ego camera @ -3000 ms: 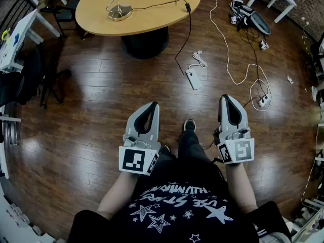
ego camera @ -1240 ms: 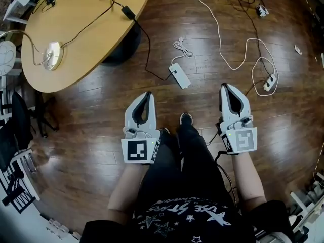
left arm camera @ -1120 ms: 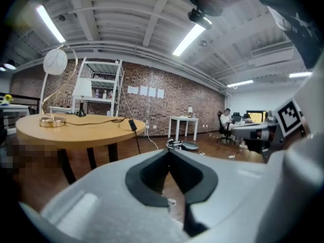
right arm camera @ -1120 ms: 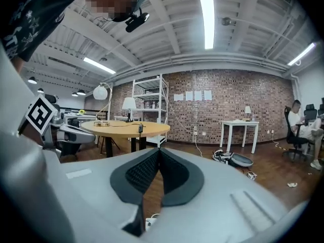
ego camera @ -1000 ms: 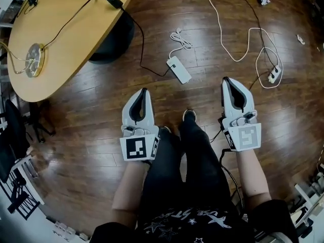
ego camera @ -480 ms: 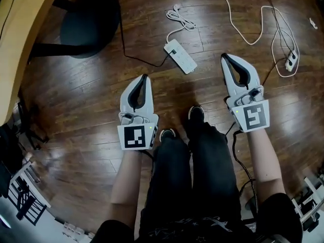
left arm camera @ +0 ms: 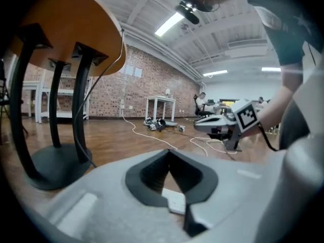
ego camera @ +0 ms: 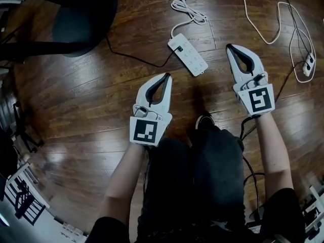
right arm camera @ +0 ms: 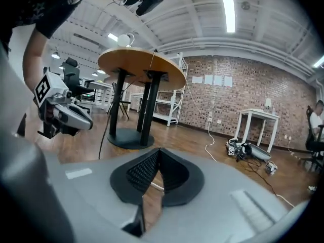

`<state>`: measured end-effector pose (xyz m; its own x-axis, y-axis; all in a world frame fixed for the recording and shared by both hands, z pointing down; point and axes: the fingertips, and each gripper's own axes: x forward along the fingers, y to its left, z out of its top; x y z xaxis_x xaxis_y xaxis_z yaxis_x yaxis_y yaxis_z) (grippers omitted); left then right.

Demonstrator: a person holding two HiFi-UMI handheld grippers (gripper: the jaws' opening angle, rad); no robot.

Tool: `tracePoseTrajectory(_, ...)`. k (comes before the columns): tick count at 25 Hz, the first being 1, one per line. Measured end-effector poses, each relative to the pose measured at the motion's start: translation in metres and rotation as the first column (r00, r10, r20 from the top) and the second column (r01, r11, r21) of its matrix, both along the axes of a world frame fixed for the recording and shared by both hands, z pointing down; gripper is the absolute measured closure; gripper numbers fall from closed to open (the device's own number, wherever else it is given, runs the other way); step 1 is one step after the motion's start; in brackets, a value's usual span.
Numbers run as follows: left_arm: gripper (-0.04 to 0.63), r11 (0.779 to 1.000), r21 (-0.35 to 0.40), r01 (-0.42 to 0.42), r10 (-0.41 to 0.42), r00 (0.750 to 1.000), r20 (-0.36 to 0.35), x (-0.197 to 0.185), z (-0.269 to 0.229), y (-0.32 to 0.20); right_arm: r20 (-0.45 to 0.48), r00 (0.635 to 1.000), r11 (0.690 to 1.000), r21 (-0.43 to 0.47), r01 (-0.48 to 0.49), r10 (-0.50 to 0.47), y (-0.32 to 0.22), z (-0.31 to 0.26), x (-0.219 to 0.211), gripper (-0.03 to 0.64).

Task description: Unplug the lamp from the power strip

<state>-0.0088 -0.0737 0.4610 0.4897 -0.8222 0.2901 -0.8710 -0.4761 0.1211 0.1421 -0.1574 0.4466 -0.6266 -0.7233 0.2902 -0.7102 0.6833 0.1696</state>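
Head view: left claw (ego camera: 168, 76) and right claw (ego camera: 230, 47), both pressed together empty, flank the power strip (ego camera: 188, 54).

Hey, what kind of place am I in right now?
Most likely an open-plan office or lab workspace in a converted industrial building: a bare brick wall, a long strip light on an exposed ceiling, and a white work table on a hardwood floor where a power strip lies.
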Motion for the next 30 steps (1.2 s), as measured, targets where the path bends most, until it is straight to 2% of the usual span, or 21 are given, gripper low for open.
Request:
tracePoseTrajectory(3, 0.591, 0.998, -0.019, -0.061, 0.060, 0.997, -0.051, 0.007, 0.029, 0.002, 0.029, 1.000, 1.000, -0.005, 0.004, -0.003, -0.003, 0.024, -0.010, 0.608)
tracePoseTrajectory(6, 0.591, 0.986, -0.036, -0.164, 0.162, 0.985, -0.051, 0.021, 0.061, 0.009, 0.027, 0.999, 0.999, -0.013, 0.032, -0.032, -0.002, 0.053, -0.021, 0.607)
tracePoseTrajectory(9, 0.591, 0.978, -0.041, -0.206, 0.205, 0.978, -0.040, 0.026, 0.097, 0.008, 0.018, 0.997, 0.997, -0.025, 0.071, -0.070, -0.001, 0.080, -0.032, 0.608)
tracePoseTrajectory(11, 0.591, 0.977, -0.013, -0.211, 0.211, 0.977, -0.006, 0.027, 0.122, 0.004, 0.019, 0.995, 0.995, -0.032, 0.095, -0.094, 0.001, 0.094, -0.040, 0.607)
tracePoseTrajectory(13, 0.591, 0.975, -0.021, -0.222, 0.223, 0.975, 0.008, 0.033, 0.145, -0.001, 0.017, 0.993, 0.992, -0.045, 0.119, -0.118, 0.002, 0.110, -0.046, 0.607)
tracePoseTrajectory(18, 0.591, 0.972, -0.075, -0.223, 0.225, 0.974, 0.013, 0.054, 0.194, -0.024, 0.018, 0.987, 0.983, -0.089, 0.164, -0.163, 0.004, 0.151, -0.059, 0.607)
tracePoseTrajectory(23, 0.591, 0.971, -0.144, -0.190, 0.199, 0.979, 0.049, 0.069, 0.239, -0.050, 0.081, 0.989, 0.983, -0.120, 0.137, -0.128, -0.006, 0.174, -0.063, 0.608)
tracePoseTrajectory(26, 0.591, 0.968, -0.186, -0.168, 0.185, 0.979, 0.079, 0.071, 0.260, -0.060, 0.097, 0.989, 0.983, -0.135, 0.124, -0.111, -0.011, 0.185, -0.065, 0.608)
tracePoseTrajectory(30, 0.591, 0.960, -0.232, -0.159, 0.194, 0.972, 0.136, 0.070, 0.281, -0.065, 0.079, 0.984, 0.972, -0.165, 0.168, -0.157, -0.013, 0.201, -0.075, 0.609)
